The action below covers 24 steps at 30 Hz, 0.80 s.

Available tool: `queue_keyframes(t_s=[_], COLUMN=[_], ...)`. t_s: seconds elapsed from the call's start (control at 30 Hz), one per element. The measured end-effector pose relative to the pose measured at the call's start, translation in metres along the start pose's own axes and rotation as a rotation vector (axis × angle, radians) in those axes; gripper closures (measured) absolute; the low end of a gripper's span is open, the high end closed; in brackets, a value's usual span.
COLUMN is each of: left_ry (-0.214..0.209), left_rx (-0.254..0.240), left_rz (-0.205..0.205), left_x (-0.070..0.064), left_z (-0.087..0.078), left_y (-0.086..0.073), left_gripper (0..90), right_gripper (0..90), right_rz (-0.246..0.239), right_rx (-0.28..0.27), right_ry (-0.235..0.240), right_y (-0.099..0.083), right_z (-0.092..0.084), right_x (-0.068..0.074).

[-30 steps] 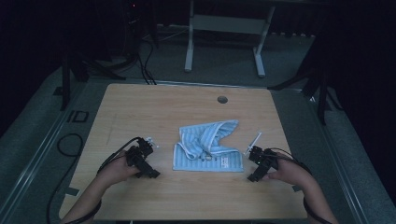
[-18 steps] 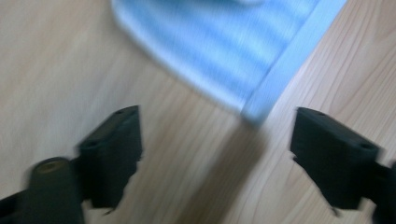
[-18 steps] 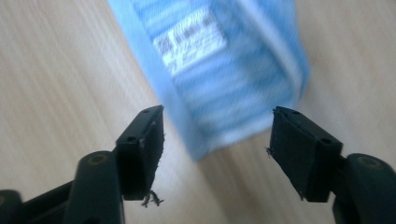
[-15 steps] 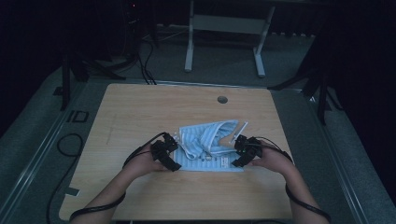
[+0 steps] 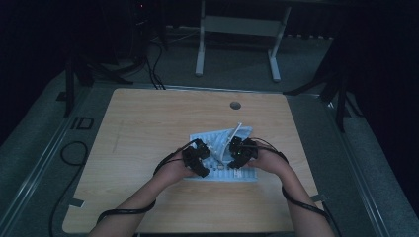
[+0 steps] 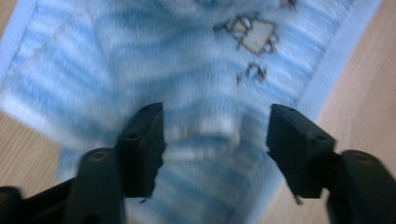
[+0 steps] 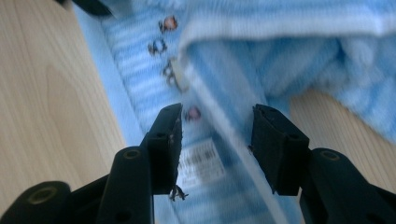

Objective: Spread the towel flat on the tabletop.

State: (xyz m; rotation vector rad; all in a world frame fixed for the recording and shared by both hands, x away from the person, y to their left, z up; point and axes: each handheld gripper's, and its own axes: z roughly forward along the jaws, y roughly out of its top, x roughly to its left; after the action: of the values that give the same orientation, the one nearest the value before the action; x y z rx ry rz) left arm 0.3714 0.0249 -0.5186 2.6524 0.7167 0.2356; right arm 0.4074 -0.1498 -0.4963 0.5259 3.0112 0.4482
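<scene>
A light-blue striped towel (image 5: 225, 158) lies rumpled near the middle of the wooden desk (image 5: 148, 128), its far part folded over on itself, and both hands have brought their tools in over its near half. The left tool (image 6: 215, 140) hangs just above the striped cloth with its jaws partly apart; they have just been closing, and a low ridge of towel sits between them, though the pads do not yet look to press on it. The right tool (image 7: 217, 140) stands over a folded hem (image 7: 224, 121) close to a small printed label (image 7: 201, 163) (a row of little embroidered figures runs up the border beside it); its jaws too have just been closing, with the hem between them, not yet pinched. The step in hand looks like taking hold of the towel at two spots. Next, each tool probably needs to sink a little and clench on one layer only.
</scene>
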Motion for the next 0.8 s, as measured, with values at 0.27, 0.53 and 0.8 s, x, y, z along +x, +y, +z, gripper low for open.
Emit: queue_keyframes(t_s=[0.27,0.53,0.8], left_ry=[0.012,-0.016,-0.080], left_rx=[-0.012,-0.026,-0.039], left_rz=[-0.018,-0.003,-0.012], left_x=[0.011,0.006,-0.006], left_z=[0.007,0.002,-0.012], left_y=[0.008,0.005,-0.015], left_gripper=[67.4,85.4,85.6], right_gripper=[55.0,84.5,84.8], right_rz=[0.008,-0.013,-0.020], right_rx=[-0.088,-0.103,-0.116], right_ry=[0.015,0.013,0.003], right_y=[0.017,0.016,-0.008], right_z=[0.005,0.005,-0.010], right_x=[0.001,0.003,0.012])
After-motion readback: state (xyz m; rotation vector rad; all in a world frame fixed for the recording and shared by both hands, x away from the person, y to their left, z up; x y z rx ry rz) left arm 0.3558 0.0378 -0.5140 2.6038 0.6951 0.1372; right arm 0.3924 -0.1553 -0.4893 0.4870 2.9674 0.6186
